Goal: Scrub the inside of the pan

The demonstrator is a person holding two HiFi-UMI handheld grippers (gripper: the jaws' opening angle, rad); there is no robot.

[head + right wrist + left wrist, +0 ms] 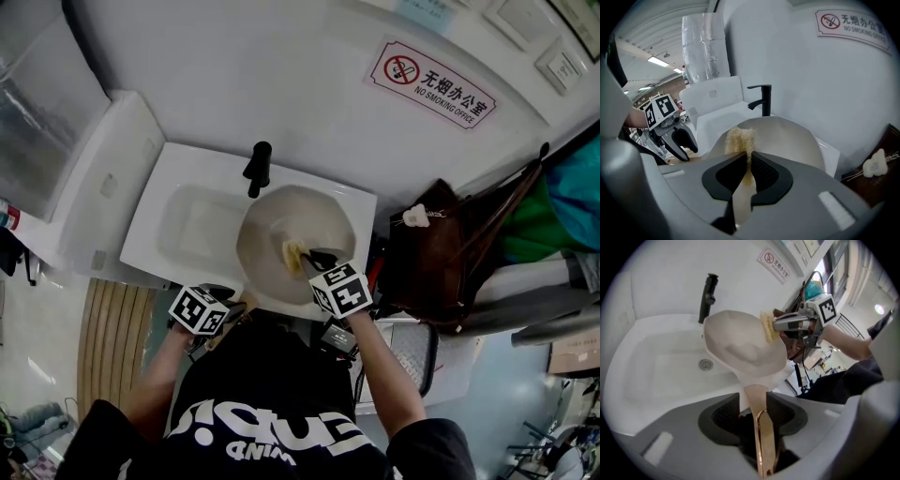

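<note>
Clamping the pan handle in the left gripper, with the jaws drawn in partway and pressed to both sides of it. Holding the pan tilted above the sink, just in front of the black faucet, with the cream inside turned up toward the other hand.

Pinching the scrubbing brush by its flat handle in the right gripper, with the jaws almost together on it and the bristles out past the tips, at the pan's inner wall close to the rim. Hard to say whether touching or just clear of it.

Probably mid-scrub, with most of the inner surface left to cover. To do it well:
- Keep the left grip firm against any swivel under the push.
- Lay the bristles flat on the wall rather than on edge.
- Work in overlapping circles from the rim down to the base.
- Turn the pan a little at a time to bring fresh wall under the brush.
- Stay over the sink for drips.
</note>
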